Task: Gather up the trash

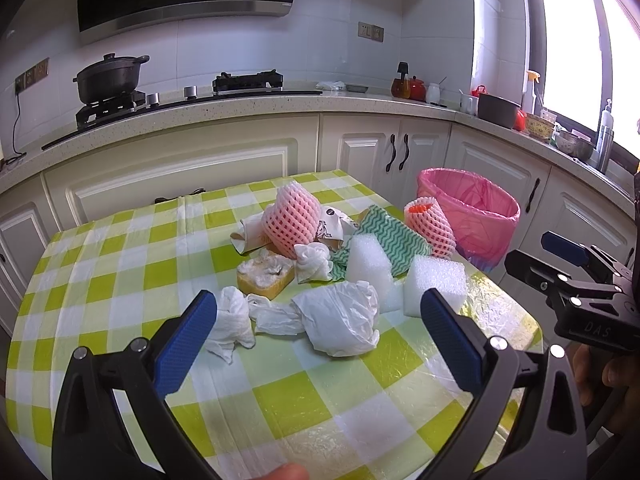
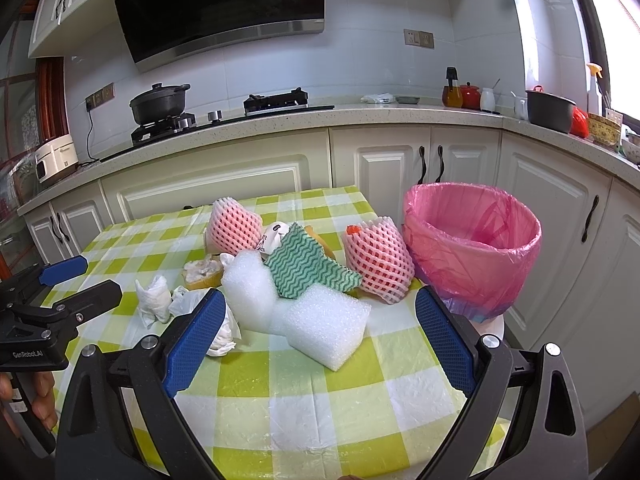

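both the left gripper [image 1: 318, 312] and right gripper [image 2: 320, 312] are hanging wide open, gripping nothing; trash is lying heaped on the checked table [image 2: 320, 400], foam block [image 2: 326, 330] partly hiding tissues [image 1: 340, 320], beside the pink-lined bin [image 2: 472, 256].

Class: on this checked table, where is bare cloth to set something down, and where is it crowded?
Bare: the near strip of tablecloth before the white foam block, and the left side beyond the crumpled tissue. Crowded: the middle, from the foam nets to the pink-lined bin.
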{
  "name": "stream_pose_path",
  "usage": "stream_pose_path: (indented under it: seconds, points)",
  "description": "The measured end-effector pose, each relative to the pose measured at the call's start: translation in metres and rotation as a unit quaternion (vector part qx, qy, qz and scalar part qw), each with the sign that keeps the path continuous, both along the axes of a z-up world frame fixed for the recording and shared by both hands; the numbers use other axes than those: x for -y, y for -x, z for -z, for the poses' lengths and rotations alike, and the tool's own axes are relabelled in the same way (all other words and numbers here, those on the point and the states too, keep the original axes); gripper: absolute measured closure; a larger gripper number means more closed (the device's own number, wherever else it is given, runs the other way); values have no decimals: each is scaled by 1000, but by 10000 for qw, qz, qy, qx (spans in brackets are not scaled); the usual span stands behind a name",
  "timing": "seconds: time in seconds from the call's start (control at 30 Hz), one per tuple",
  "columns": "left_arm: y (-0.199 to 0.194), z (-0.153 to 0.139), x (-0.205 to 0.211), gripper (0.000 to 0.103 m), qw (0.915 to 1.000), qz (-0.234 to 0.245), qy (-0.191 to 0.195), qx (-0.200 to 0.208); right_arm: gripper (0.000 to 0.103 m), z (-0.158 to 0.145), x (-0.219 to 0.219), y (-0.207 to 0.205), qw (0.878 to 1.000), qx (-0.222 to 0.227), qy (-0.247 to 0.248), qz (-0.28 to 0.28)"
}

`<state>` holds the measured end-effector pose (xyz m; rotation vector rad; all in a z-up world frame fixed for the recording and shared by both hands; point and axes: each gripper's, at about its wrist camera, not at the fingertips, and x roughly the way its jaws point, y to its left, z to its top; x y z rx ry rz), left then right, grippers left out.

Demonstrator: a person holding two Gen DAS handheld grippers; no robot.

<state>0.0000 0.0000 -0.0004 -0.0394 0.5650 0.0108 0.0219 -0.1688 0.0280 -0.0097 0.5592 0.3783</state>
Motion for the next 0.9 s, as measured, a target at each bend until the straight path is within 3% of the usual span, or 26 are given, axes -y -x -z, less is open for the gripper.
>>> stream_pose_path:
  seconds: [0.3,0.67,0.9]
  points:
    - [-6,10,-8,4,9998,-105,77,-180,13,13,-4,-7,9997,-212,102,-35]
    - [-34,48,-51,5,9930,-694,286,-916,13,54,-15,-49,9935,-1010,525,-38]
    - [-66,69,-79,21,9863,-965,280,-1306,13,74,-29,-80,9885,-1360,646,-130]
